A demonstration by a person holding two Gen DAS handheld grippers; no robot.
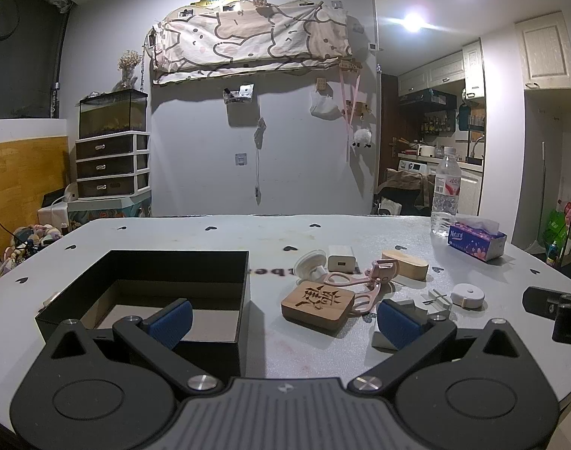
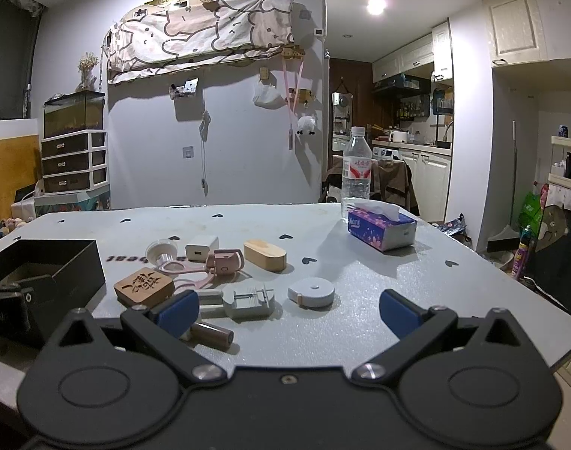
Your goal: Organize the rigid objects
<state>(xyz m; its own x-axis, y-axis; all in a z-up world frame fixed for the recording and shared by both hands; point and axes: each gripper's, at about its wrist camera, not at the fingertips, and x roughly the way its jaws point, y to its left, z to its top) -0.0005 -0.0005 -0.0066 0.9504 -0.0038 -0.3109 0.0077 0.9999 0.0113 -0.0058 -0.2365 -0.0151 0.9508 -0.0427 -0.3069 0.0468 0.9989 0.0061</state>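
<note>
- A dim room, a patterned cloth [image 1: 248, 37] hung on the far wall, and a pale grey worktop [image 1: 210, 232] dotted with small hearts.
- The left claw [image 1: 283, 322] hangs low over the near edge, blue pads spread wide, nothing between them.
- One pad overlaps the open black box [image 1: 154, 285] on the left; the other sits just before a grey block [image 1: 413, 305].
- The right claw [image 2: 289, 313] is parted and empty too.
- Just ahead: grey tool [image 2: 250, 300], round tape measure [image 2: 311, 291], engraved wooden tile [image 2: 143, 287], pink eyelash curler [image 2: 214, 264], white charger [image 2: 201, 249], oval wooden case [image 2: 265, 254].
- Farther right, tissue box [image 2: 381, 227] and water bottle [image 2: 356, 168].
</note>
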